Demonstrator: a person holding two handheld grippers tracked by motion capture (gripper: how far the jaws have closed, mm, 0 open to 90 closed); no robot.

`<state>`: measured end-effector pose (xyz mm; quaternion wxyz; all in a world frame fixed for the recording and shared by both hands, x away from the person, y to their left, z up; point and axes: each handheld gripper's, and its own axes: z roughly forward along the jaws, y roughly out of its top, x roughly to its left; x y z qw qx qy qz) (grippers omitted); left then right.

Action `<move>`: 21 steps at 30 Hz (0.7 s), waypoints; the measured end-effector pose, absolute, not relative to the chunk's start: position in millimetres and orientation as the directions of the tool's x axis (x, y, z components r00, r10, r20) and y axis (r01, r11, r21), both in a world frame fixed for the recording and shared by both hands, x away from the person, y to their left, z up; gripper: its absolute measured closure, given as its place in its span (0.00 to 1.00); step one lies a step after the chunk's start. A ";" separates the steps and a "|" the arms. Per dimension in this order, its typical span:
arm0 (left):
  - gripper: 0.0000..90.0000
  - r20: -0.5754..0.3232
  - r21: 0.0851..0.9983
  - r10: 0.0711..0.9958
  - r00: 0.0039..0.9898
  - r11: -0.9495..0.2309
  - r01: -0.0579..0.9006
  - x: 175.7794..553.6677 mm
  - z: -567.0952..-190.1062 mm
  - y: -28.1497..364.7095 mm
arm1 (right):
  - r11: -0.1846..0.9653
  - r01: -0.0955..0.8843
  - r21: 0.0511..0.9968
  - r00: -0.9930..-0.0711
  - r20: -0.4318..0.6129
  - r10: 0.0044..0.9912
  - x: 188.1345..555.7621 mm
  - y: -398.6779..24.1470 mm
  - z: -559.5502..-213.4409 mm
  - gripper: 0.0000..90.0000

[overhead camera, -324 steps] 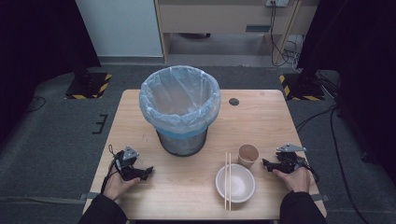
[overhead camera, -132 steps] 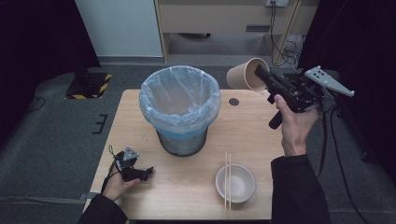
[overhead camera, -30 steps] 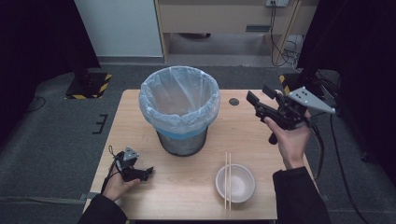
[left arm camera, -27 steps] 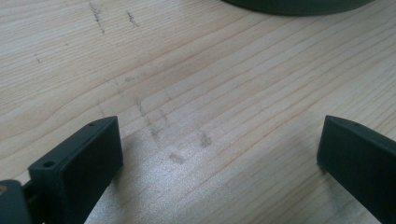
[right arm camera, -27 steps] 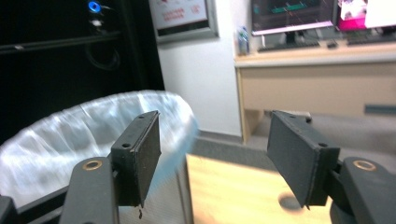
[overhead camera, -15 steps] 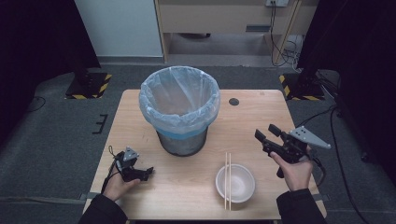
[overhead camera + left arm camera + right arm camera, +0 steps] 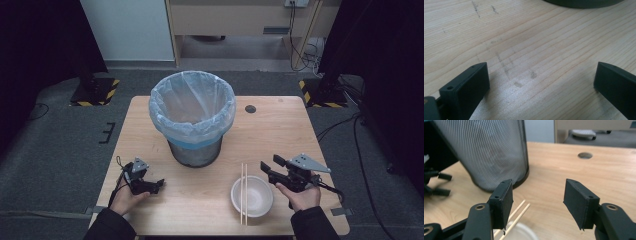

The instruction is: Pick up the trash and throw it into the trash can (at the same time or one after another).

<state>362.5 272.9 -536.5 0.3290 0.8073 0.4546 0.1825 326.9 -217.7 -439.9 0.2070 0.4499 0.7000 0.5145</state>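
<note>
A mesh waste bin [image 7: 192, 120] lined with a pale blue bag stands mid-table. In front of it to the right, a white bowl [image 7: 252, 196] carries a pair of wooden chopsticks [image 7: 243, 192] across its left rim. My right gripper [image 7: 270, 165] hovers low just right of the bowl, pointing left. Its jaws are open and have just been closing a little, with nothing between them. In the right gripper view [image 7: 537, 195] the chopsticks [image 7: 517, 216] and the bin [image 7: 489, 152] lie ahead. My left gripper [image 7: 159, 184] rests open on the table front left, with bare wood between its jaws [image 7: 541, 75].
The wooden table [image 7: 280, 135] has a round cable hole [image 7: 250, 108] behind the bin to the right. The bin's base [image 7: 584, 2] lies just ahead of the left gripper. Grey carpet surrounds the table, with cables on the floor at the right.
My right hand has come down from beside the bin's rim to just above the table right of the bowl. The paper cup it held earlier is gone from it. The left hand has stayed put.
</note>
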 end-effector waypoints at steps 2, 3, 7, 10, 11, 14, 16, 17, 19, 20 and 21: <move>0.00 -0.005 0.697 0.854 0.520 -0.370 0.614 362.5 -536.5 272.9 | 0.078 0.427 0.901 -0.515 0.172 0.840 325.4 -213.6 -444.2 0.46; 0.00 -0.005 0.697 0.854 0.520 -0.370 0.614 362.5 -536.5 272.9 | 0.086 0.434 0.897 -0.517 0.170 0.839 324.4 -210.9 -446.8 0.47; 0.00 -0.005 0.697 0.854 0.520 -0.370 0.614 362.5 -536.5 272.9 | 0.092 0.453 0.887 -0.516 0.176 0.838 321.5 -203.6 -453.4 0.50; 0.00 -0.005 0.697 0.854 0.520 -0.370 0.614 362.5 -536.5 272.9 | 0.100 0.468 0.878 -0.517 0.180 0.837 319.3 -198.3 -457.1 0.51; 0.00 -0.005 0.697 0.854 0.520 -0.370 0.614 362.5 -536.5 272.9 | 0.105 0.474 0.874 -0.519 0.181 0.836 318.6 -196.4 -458.3 0.51; 0.00 -0.005 0.697 0.854 0.520 -0.370 0.614 362.5 -536.5 272.9 | 0.104 0.493 0.864 -0.518 0.195 0.833 316.5 -190.3 -462.0 0.51; 0.00 -0.005 0.697 0.854 0.520 -0.370 0.614 362.5 -536.5 272.9 | 0.109 0.505 0.856 -0.519 0.201 0.831 315.4 -186.9 -465.2 0.52; 0.00 -0.005 0.697 0.854 0.520 -0.370 0.614 362.5 -536.5 272.9 | 0.113 0.512 0.852 -0.519 0.202 0.830 314.8 -185.4 -466.6 0.52; 0.00 -0.005 0.697 0.854 0.520 -0.370 0.614 362.5 -536.5 272.9 | 0.125 0.523 0.843 -0.520 0.200 0.830 313.8 -183.1 -469.7 0.54; 0.00 -0.005 0.697 0.854 0.520 -0.370 0.614 362.5 -536.5 272.9 | 0.131 0.528 0.839 -0.522 0.199 0.829 313.4 -182.0 -471.1 0.56; 0.00 -0.005 0.697 0.854 0.520 -0.370 0.614 362.5 -536.5 272.9 | 0.135 0.532 0.836 -0.523 0.199 0.829 313.1 -181.3 -471.9 0.57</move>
